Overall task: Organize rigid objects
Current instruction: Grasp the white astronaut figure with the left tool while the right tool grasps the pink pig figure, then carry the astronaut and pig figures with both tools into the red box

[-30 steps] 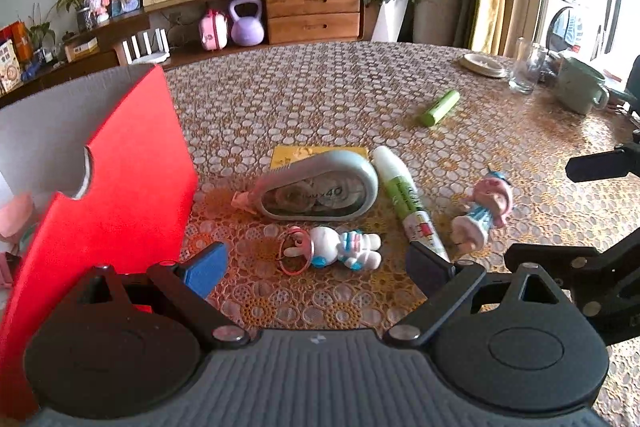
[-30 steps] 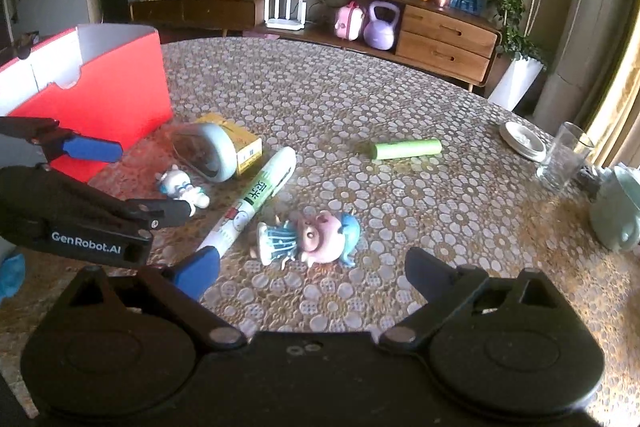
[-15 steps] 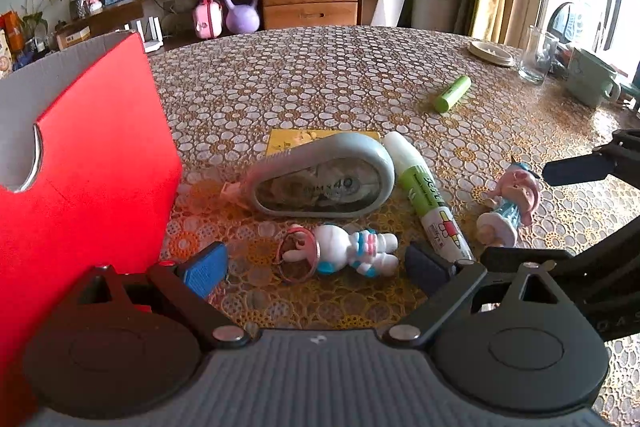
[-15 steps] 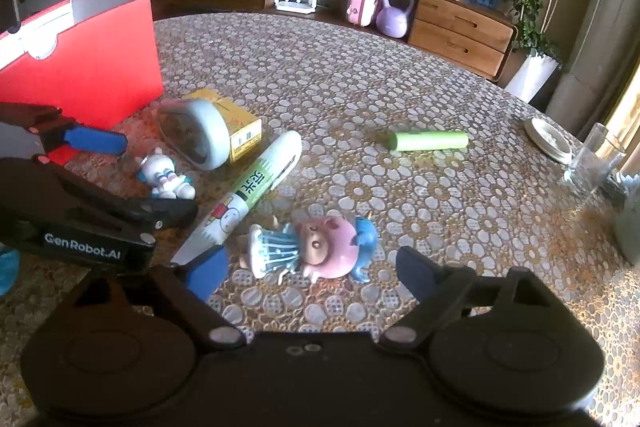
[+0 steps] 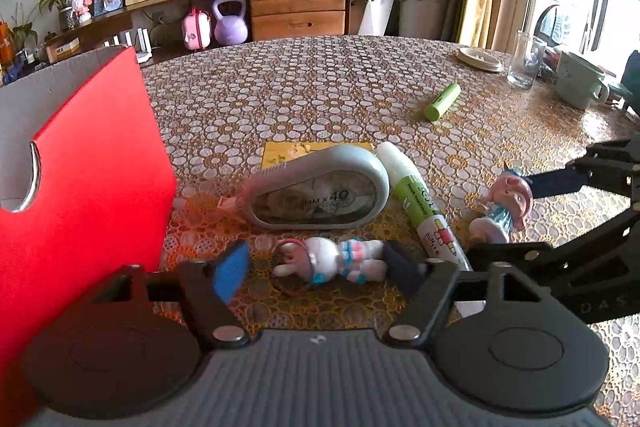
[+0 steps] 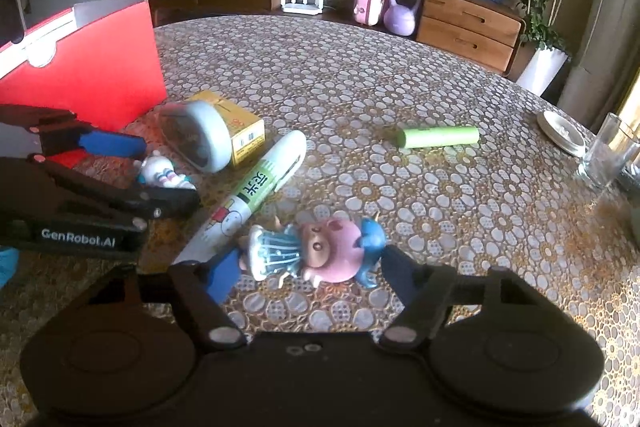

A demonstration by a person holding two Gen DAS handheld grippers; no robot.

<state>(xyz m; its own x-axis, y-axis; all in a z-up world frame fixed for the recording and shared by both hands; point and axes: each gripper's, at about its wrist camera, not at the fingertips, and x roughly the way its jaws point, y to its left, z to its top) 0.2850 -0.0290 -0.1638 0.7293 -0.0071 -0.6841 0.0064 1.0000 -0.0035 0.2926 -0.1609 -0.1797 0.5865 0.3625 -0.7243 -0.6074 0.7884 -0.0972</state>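
Note:
A white rabbit figurine (image 5: 332, 259) with a key ring lies on the patterned table between the fingers of my left gripper (image 5: 316, 267). Its jaws are closing; the right pad is at the rabbit's feet, the left pad still apart from it. A pink pig figurine (image 6: 320, 251) in a blue dress lies between the fingers of my right gripper (image 6: 310, 277), whose jaws are also closing with small gaps left. Behind them lie a grey correction tape dispenser (image 5: 320, 191), a yellow box (image 5: 288, 151), a white-green glue pen (image 5: 416, 195) and a green tube (image 5: 442, 101).
A red box (image 5: 80, 179) with a grey inside stands at the left, close to my left gripper. At the far right of the table are a glass (image 5: 524, 61), a green mug (image 5: 576, 83) and a small dish (image 5: 478, 59). A sideboard lines the back wall.
Both grippers' jaws have narrowed around their figurines. The right gripper has sunk slightly towards the pig; the left has edged closer to the rabbit.

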